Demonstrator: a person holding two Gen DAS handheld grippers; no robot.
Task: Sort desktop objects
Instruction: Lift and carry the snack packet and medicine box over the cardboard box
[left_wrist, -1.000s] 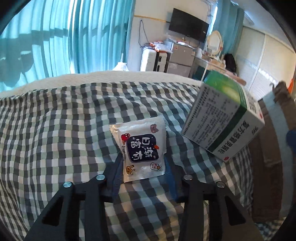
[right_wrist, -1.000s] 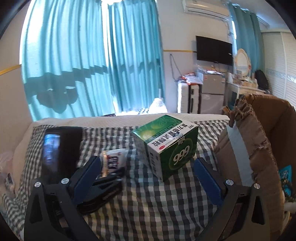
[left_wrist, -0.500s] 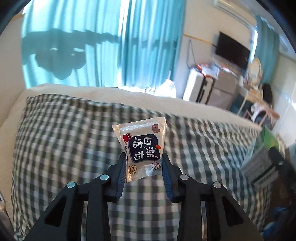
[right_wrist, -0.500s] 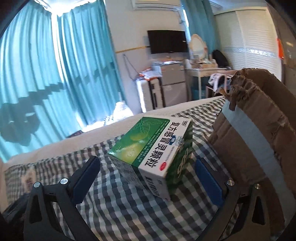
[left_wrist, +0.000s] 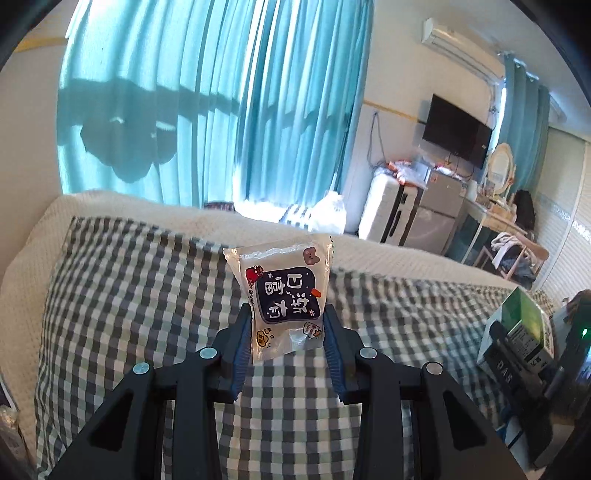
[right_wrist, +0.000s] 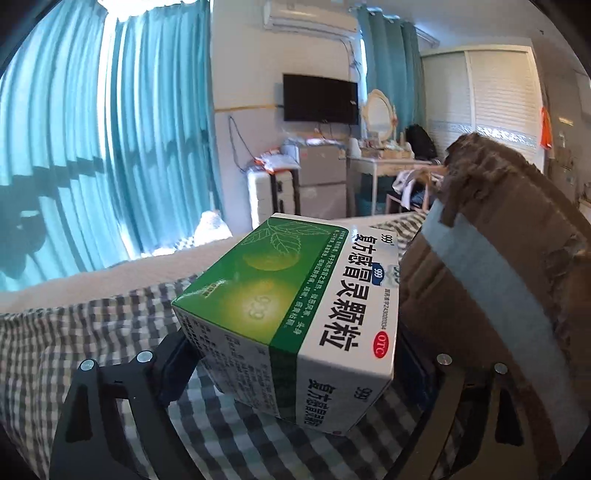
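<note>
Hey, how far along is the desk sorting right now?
Mid-job. Nothing shows as sorted yet. In hand: the left gripper is shut on the snack packet, held above the checkered cloth; the right gripper is shut on the green medicine box, next to the cardboard box. Left: setting both down where they belong; the cardboard box looks a likely spot, though its inside isn't visible.

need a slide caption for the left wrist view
Left gripper pinching a small clear snack packet with a dark label above the grey checked cloth.
</note>
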